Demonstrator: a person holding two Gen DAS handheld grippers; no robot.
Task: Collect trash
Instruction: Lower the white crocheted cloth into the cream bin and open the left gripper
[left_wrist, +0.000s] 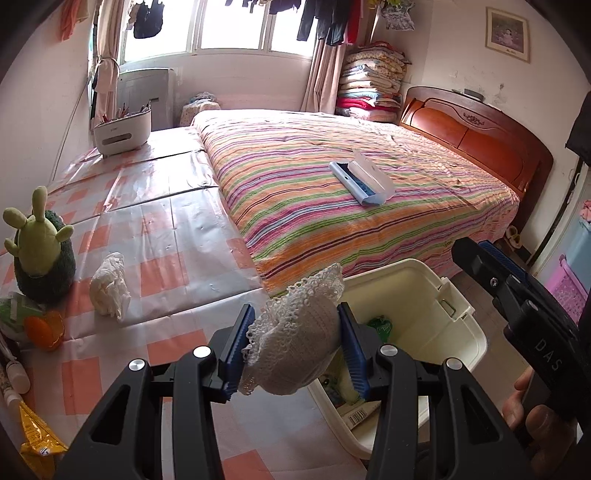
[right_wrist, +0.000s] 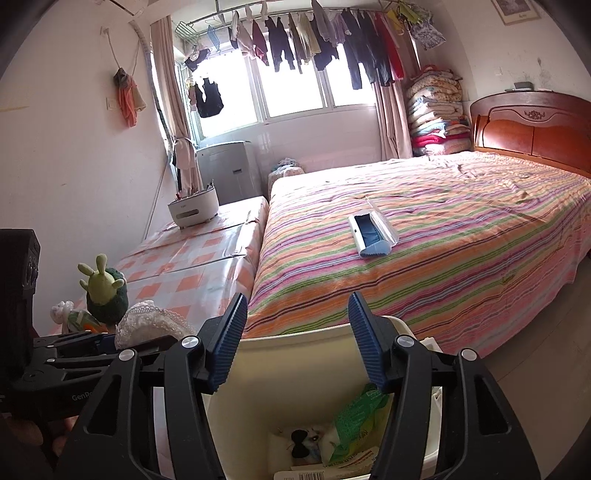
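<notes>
My left gripper (left_wrist: 295, 343) is shut on a white lacy paper doily (left_wrist: 295, 343), held at the near-left rim of the cream trash bin (left_wrist: 461, 332). The doily and left gripper also show in the right wrist view (right_wrist: 147, 321). The bin (right_wrist: 295, 354) holds a green wrapper (right_wrist: 354, 417) and other scraps. My right gripper (right_wrist: 295, 339) is open and empty, above the bin; it shows at the right in the left wrist view (left_wrist: 509, 288). A crumpled white tissue (left_wrist: 109, 284) lies on the checked table cover.
A green plush toy (left_wrist: 40, 251), an orange and green packet (left_wrist: 40, 325) and a yellow wrapper (left_wrist: 37, 439) sit at the table's left. A white box (left_wrist: 123, 127) stands at its far end. A blue lint brush (left_wrist: 364, 181) lies on the striped bed (left_wrist: 332, 206).
</notes>
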